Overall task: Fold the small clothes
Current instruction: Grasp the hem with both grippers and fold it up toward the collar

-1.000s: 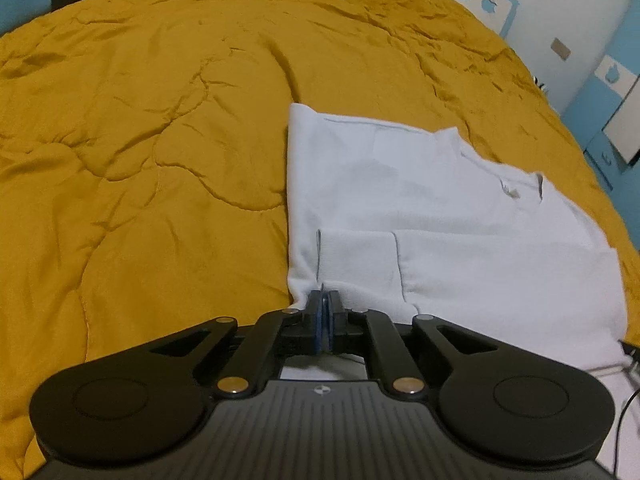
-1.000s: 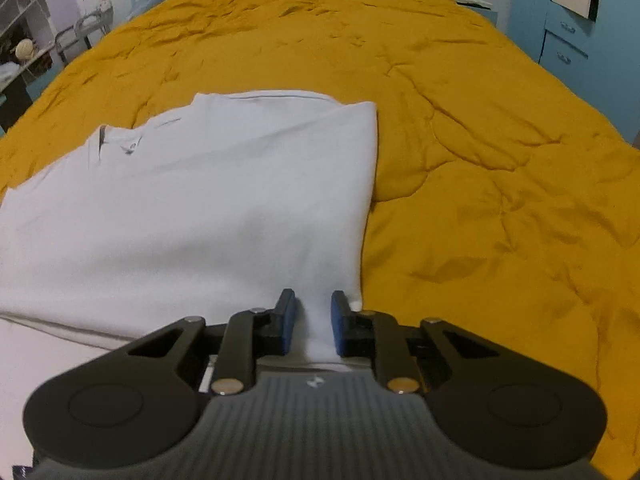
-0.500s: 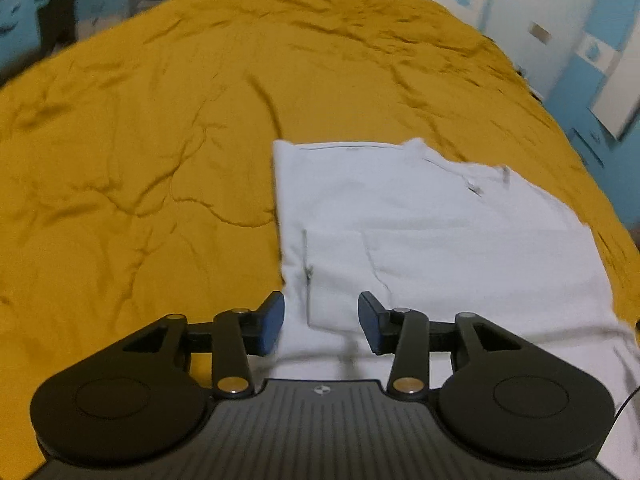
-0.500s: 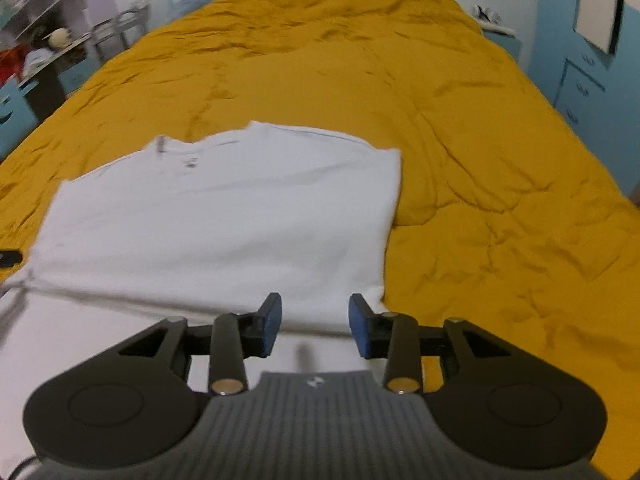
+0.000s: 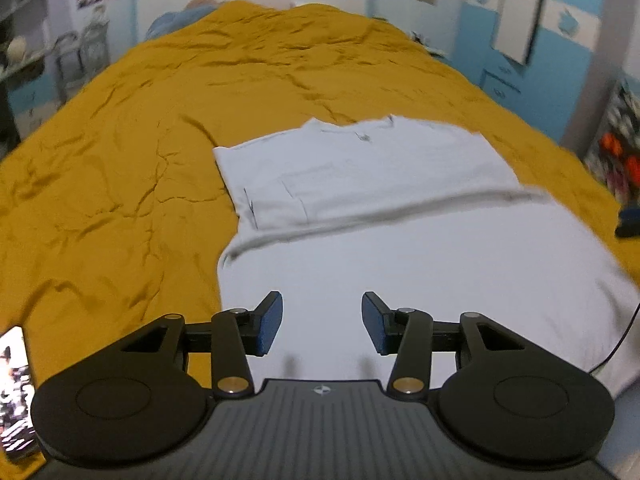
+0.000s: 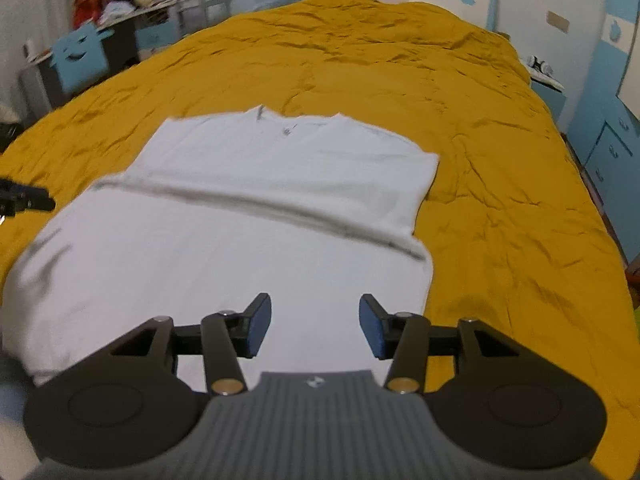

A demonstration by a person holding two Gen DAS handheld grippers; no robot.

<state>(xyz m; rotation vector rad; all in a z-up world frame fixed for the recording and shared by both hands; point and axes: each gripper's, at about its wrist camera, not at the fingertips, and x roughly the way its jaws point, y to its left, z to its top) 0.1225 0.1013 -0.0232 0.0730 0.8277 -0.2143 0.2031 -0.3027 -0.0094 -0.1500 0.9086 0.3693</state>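
Hovering empty, two tools, left tool (image 5: 322,322) and right tool (image 6: 315,325), gape over one white shirt (image 5: 368,172).

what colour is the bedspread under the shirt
Mustard yellow bedspread, plain and wrinkled; clearest in the right wrist view.

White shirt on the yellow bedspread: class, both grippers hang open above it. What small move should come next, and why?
Probably lower both open grippers, left gripper and right gripper, to the near hem of the white shirt. Its sides look already folded in, nothing is between the jaws, which have just been opening, and the length remains unfolded.
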